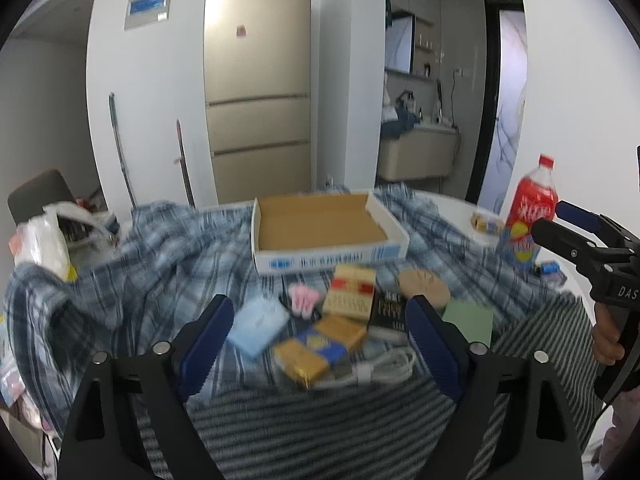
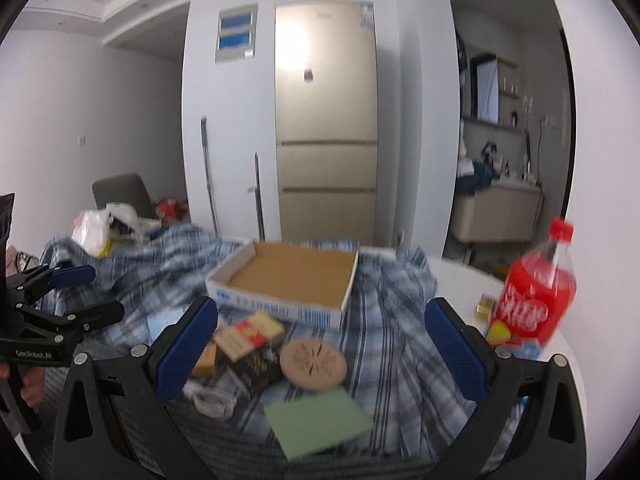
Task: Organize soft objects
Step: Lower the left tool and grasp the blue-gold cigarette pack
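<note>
A shallow cardboard box [image 1: 324, 228] [image 2: 288, 276] lies open on a blue plaid cloth [image 1: 168, 256] [image 2: 392, 344]. In front of it sits a cluster: a light blue pack [image 1: 258, 326], a pink item [image 1: 304, 300], a yellow-and-red box [image 1: 350, 294] [image 2: 250, 334], a black box [image 1: 390, 312] [image 2: 258, 364], yellow and blue packets [image 1: 316, 348], a white cable [image 1: 384, 368] [image 2: 212, 400], a round tan disc [image 1: 422, 286] [image 2: 314, 364] and a green sheet [image 1: 470, 320] [image 2: 316, 420]. My left gripper [image 1: 320, 340] [image 2: 96, 294] hovers open before the cluster. My right gripper [image 2: 322, 344] [image 1: 560, 222] is open too, holding nothing.
A red drink bottle [image 1: 532, 216] [image 2: 536, 300] stands at the right on the white table [image 2: 460, 276], small packets [image 1: 486, 224] beside it. A grey striped cloth [image 1: 320, 420] covers the near edge. Plastic bags [image 1: 44, 240] and a chair [image 2: 120, 192] are at the left, a fridge [image 1: 258, 92] behind.
</note>
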The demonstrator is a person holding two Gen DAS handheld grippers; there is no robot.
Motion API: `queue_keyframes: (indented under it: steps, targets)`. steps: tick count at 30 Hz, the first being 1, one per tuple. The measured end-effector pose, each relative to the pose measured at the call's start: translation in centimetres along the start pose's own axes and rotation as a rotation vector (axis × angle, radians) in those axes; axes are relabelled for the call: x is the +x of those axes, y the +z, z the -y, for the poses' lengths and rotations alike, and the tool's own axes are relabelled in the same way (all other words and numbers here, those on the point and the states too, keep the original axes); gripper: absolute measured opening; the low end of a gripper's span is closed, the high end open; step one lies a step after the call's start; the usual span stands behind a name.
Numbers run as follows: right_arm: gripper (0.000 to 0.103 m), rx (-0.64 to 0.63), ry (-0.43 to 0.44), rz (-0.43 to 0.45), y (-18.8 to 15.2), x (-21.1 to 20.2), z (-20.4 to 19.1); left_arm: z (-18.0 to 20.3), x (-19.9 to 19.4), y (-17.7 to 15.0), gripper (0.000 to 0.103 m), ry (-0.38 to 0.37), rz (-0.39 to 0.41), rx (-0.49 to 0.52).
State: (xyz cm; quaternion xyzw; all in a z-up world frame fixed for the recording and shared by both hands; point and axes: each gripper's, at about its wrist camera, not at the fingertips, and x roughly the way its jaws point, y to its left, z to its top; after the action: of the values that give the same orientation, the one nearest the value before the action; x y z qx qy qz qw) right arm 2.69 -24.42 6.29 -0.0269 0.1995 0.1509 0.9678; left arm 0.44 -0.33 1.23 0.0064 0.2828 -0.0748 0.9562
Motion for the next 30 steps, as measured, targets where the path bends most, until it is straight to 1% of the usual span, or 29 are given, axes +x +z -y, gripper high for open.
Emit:
queue_keyframes:
  steps: [3,7,10,14,16,17,21,22,23,26,27,28,29,30]
  targets:
    - [0.103,0.025,0.013,-0.041,-1.7,0.2,0.6,0.2,0.2,-1.2,0.088,0.0,-0.041,0.007]
    - [0.102,0.055,0.026,-0.105,-3.9,0.7,1.1,0.6,1.2,-2.5,0.086,-0.029,-0.124,0.02]
    - [0.102,0.081,0.032,-0.142,-5.2,0.9,1.3,1.3,2.3,-3.6,0.086,-0.034,-0.179,0.035]
    - [0.101,0.108,0.012,-0.16,-6.0,1.1,1.6,1.6,4.0,-4.1,0.086,-0.09,-0.257,0.018]
    - [0.099,0.111,-0.011,-0.167,-5.7,1.2,1.8,1.4,4.6,-3.8,0.08,-0.105,-0.284,0.015]
    - [0.099,0.112,-0.011,-0.171,-5.6,1.3,1.8,1.3,4.9,-3.5,0.08,-0.107,-0.289,0.017]
    - [0.099,0.088,0.032,-0.193,-4.5,1.8,1.6,-0.4,6.5,-1.7,0.079,-0.123,-0.282,0.045]
    - [0.099,0.073,0.031,-0.19,-4.2,1.8,1.5,-0.9,7.0,-1.2,0.075,-0.136,-0.28,0.057]
    - [0.099,0.059,0.026,-0.184,-3.9,1.8,1.4,-1.4,7.6,-0.8,0.073,-0.153,-0.284,0.071]
    - [0.099,0.024,0.031,-0.172,-3.2,1.9,1.3,-1.9,9.0,0.3,0.072,-0.212,-0.323,0.13]
    - [0.099,0.019,0.039,-0.173,-3.1,2.1,1.3,-1.7,9.6,0.5,0.072,-0.199,-0.348,0.159]
    - [0.099,0.01,0.047,-0.177,-3.1,2.3,1.2,-1.5,10.1,0.7,0.072,-0.163,-0.369,0.184]
    - [0.099,-0.004,0.043,-0.178,-3.0,2.5,1.1,-1.5,10.4,0.8,0.072,-0.156,-0.375,0.188]
    - [0.099,-0.024,0.025,-0.174,-3.0,2.8,1.0,-1.6,10.9,0.9,0.072,-0.18,-0.391,0.181]
